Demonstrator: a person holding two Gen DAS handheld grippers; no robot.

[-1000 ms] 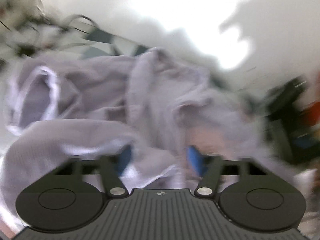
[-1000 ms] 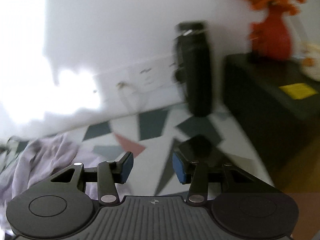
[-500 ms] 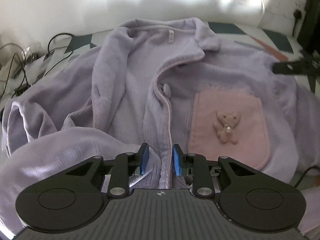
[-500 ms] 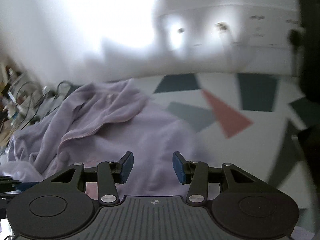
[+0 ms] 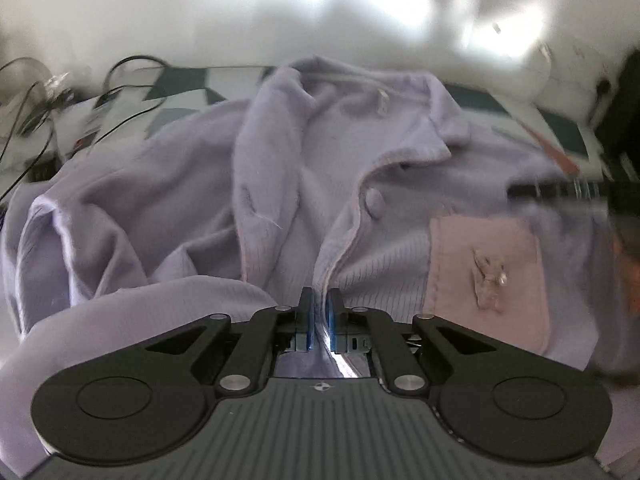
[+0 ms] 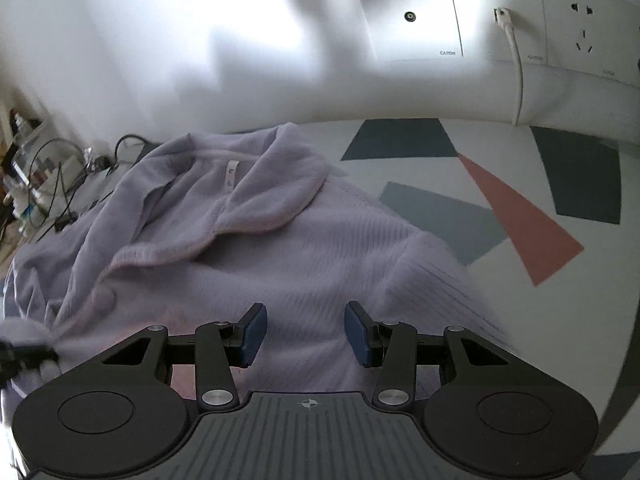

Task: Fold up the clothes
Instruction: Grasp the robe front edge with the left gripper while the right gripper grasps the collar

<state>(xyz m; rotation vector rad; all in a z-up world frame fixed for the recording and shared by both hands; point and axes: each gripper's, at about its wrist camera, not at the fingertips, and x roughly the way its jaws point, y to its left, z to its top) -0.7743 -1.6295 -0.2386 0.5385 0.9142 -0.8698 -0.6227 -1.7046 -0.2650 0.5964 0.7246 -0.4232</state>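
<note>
A white wall (image 6: pixel 160 40) fills the top of both views, with bright patches of light and soft grey shadows on it. At the upper right of the right view, white socket plates (image 6: pixel 408 16) sit on the wall, and a white cable (image 6: pixel 516 68) hangs down from one. Below lies a pale mat (image 6: pixel 520 152) with dark grey and pink shapes. Black wires (image 5: pixel 120 76) tangle at the left.

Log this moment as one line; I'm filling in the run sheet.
left gripper: shut on lilac cardigan front edge | right gripper: open above cardigan | fold: not begun
</note>
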